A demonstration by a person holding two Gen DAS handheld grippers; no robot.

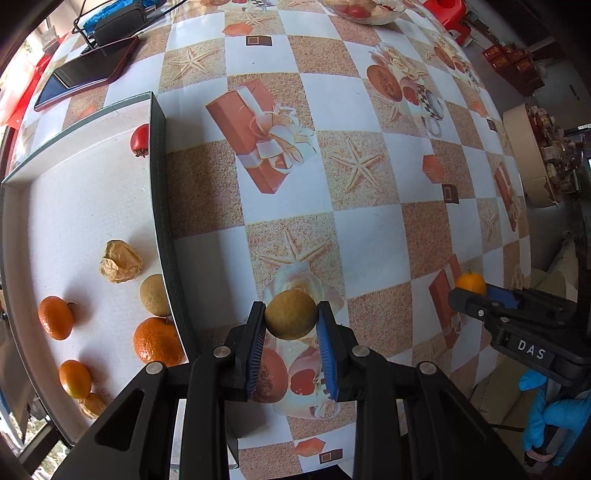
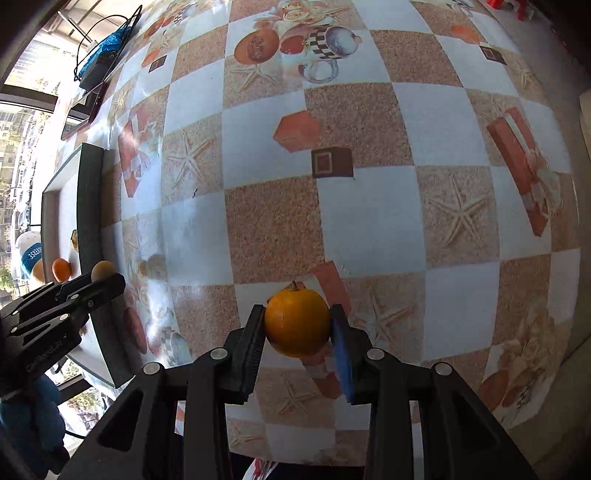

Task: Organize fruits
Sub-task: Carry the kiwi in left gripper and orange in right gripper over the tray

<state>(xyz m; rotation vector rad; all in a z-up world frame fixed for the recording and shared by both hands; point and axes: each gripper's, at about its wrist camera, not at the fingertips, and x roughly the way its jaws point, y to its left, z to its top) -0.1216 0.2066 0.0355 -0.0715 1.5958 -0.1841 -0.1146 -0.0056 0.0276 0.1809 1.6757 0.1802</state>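
My left gripper (image 1: pixel 291 319) is shut on a round tan-brown fruit (image 1: pixel 291 314) and holds it above the tablecloth, just right of the white tray (image 1: pixel 74 206). The tray holds several fruits: a red one (image 1: pixel 140 140), a papery husk fruit (image 1: pixel 121 261), a tan fruit (image 1: pixel 153 295) and oranges (image 1: pixel 159 341). My right gripper (image 2: pixel 297 321) is shut on a small orange (image 2: pixel 297 322) above the table. It also shows in the left wrist view (image 1: pixel 476 291) at the right, and the left gripper shows in the right wrist view (image 2: pixel 99 277) next to the tray (image 2: pixel 90 221).
A glass bowl of fruit (image 1: pixel 364 11) stands at the table's far edge. A phone (image 1: pixel 88 72) and a black device with cables (image 1: pixel 122 20) lie at the far left. The patterned tablecloth (image 1: pixel 369 206) spans the middle. The table's right edge drops to a room with shelves.
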